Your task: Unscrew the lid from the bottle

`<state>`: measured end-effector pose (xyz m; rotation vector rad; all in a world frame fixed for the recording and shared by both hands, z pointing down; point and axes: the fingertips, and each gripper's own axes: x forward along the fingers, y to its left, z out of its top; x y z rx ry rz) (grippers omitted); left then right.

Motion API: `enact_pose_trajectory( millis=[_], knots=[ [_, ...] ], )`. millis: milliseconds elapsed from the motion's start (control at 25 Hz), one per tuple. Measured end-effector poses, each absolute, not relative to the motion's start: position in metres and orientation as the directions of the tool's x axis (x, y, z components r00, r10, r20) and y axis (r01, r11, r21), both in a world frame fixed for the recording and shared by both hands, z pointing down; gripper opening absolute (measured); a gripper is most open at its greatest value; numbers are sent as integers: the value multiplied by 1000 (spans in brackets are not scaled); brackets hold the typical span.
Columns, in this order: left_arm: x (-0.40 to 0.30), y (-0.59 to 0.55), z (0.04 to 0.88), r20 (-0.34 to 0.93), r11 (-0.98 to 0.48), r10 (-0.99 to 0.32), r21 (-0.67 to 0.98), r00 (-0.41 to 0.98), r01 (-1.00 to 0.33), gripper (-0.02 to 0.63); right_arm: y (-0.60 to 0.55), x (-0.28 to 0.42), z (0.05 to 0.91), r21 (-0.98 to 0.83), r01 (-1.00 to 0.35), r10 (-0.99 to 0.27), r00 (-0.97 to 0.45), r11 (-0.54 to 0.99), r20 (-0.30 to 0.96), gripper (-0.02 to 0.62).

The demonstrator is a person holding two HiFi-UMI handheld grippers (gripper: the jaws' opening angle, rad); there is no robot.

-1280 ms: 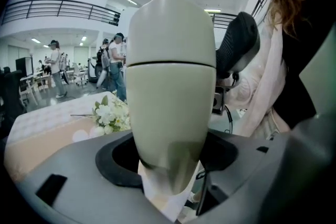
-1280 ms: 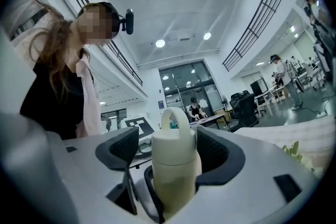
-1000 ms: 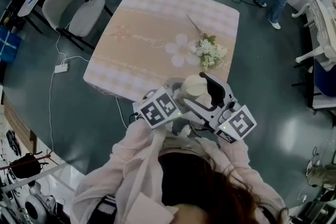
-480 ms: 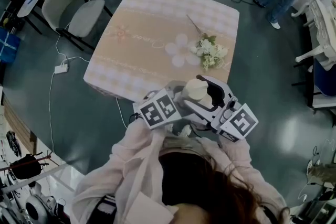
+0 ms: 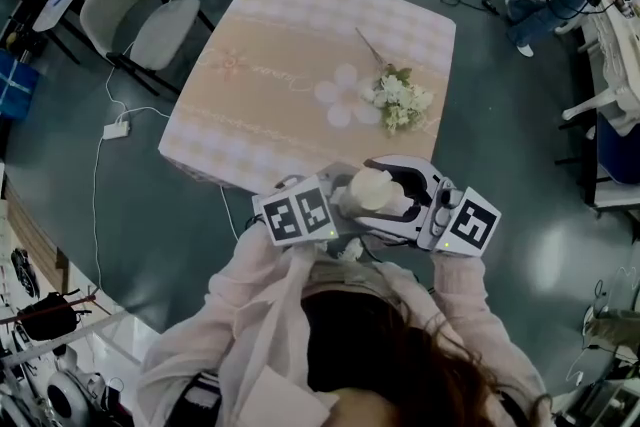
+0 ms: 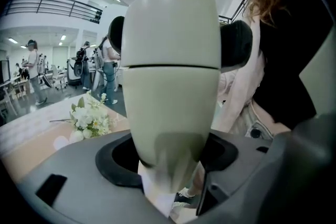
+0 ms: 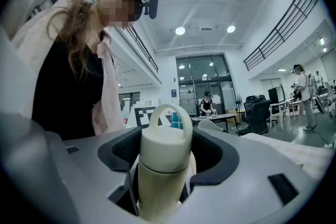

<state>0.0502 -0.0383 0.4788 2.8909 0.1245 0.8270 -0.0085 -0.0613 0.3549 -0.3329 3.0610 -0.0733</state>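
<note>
Head view: the person holds both tools close to the chest, just off the near edge of the counter (image 5: 290, 45) by its right-hand corner, with the cream bottle (image 5: 366, 191) in the air between them, not resting on the cloth. The left tongs (image 5: 345, 207) come in from the left and the right tongs (image 5: 396, 187) from the right, their marker cubes turned up towards the camera.

Left gripper view: the left tongs are clamped on the lower body of the bottle, which fills the middle of the picture and stands upright. Above the seam sits the lid (image 6: 173, 23), and a dark pad (image 6: 236, 44) of the right tongs lies against each side of it.

Right gripper view: the lid, with its loop handle (image 7: 170, 110) on top, stands between the jaws of the right tongs, which have just been closing and now grip it on both sides. The lid is seated on the bottle, with no gap at the seam.

A small bunch of white flowers (image 5: 400, 98) lies on the counter near its right edge, well apart from the bottle.
</note>
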Motion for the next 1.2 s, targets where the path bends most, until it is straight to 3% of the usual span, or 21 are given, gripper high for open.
enact_pose_trajectory(
  millis=[240,480,960,1200],
  knots=[
    [50,-51,481,523,-988,57,153,850,-27,316,-75,-3,359,-95,-285,-292,-954,954,-63,318],
    [44,-76,485,546,-975,-79,134,834,-180,316,-86,4,360,-100,-408,-415,-907,908,-69,374],
    [46,-86,495,586,-951,-189,89,788,-295,316,-101,11,364,-144,-658,-669,-741,739,-49,331],
    [48,-85,496,592,-953,-190,80,783,-292,316,-105,12,368,-136,-694,-703,-711,707,-23,304]
  ],
)
